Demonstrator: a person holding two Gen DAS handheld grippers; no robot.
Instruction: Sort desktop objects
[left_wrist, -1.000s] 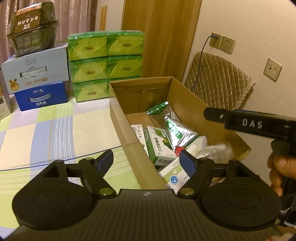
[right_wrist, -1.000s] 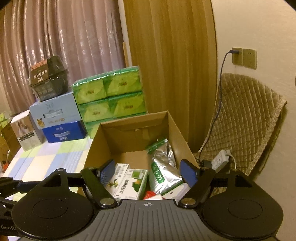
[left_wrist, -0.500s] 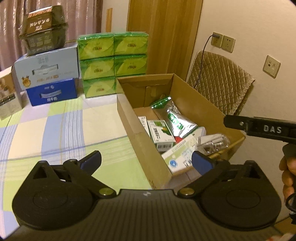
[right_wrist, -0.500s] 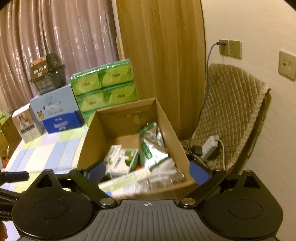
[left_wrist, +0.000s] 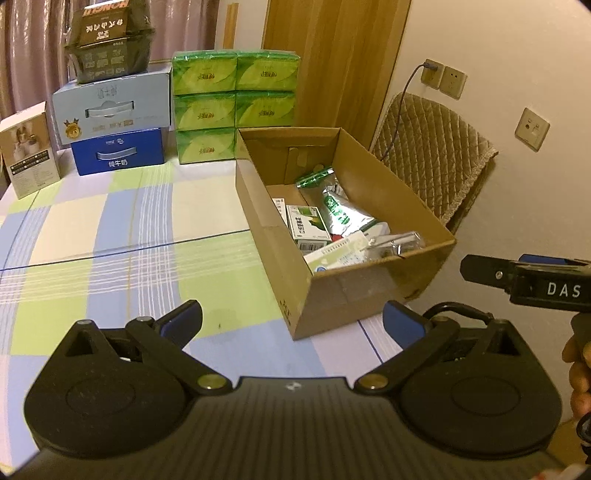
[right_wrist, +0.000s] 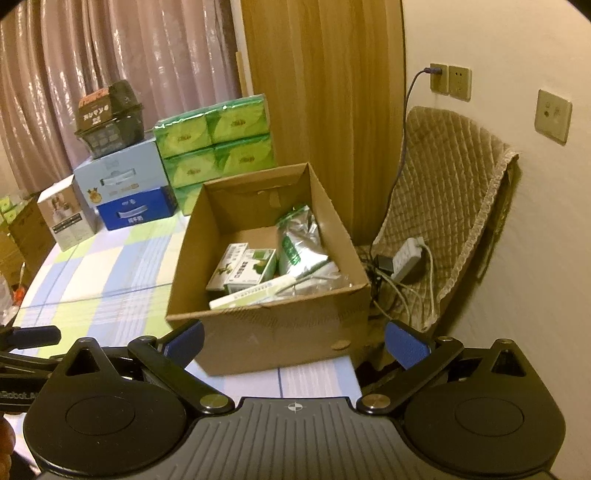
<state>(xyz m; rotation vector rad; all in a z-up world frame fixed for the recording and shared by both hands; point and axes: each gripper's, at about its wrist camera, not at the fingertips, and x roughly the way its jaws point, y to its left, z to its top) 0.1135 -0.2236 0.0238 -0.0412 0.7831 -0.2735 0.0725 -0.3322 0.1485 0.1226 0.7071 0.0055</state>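
Note:
An open cardboard box (left_wrist: 376, 291) (right_wrist: 273, 332) stands on the checked tablecloth (left_wrist: 110, 229) near the table's right edge. Inside lie a silver-green pouch (left_wrist: 340, 212) (right_wrist: 299, 243), green-white cartons (left_wrist: 308, 225) (right_wrist: 251, 267), a long white box (left_wrist: 340, 256) (right_wrist: 255, 291) and a clear packet (left_wrist: 397, 245). My left gripper (left_wrist: 291, 325) hovers open in front of the box's near left corner, nothing between its blue pads. My right gripper (right_wrist: 293, 341) is open too, back from the box's near wall and empty. Its black side with a hand shows in the left wrist view (left_wrist: 532, 280).
Green tissue packs (left_wrist: 234, 107) (right_wrist: 218, 144), blue cartons (left_wrist: 114, 122) (right_wrist: 125, 188), a dark basket (left_wrist: 109, 44) and a white carton (left_wrist: 29, 155) line the table's back. A quilted chair cover (left_wrist: 432, 155) (right_wrist: 450, 206) and power strip (right_wrist: 406, 258) stand right of the table.
Both grippers have drawn back from over the box and their jaws have spread wide. The whole box with its near wall now shows in both views.

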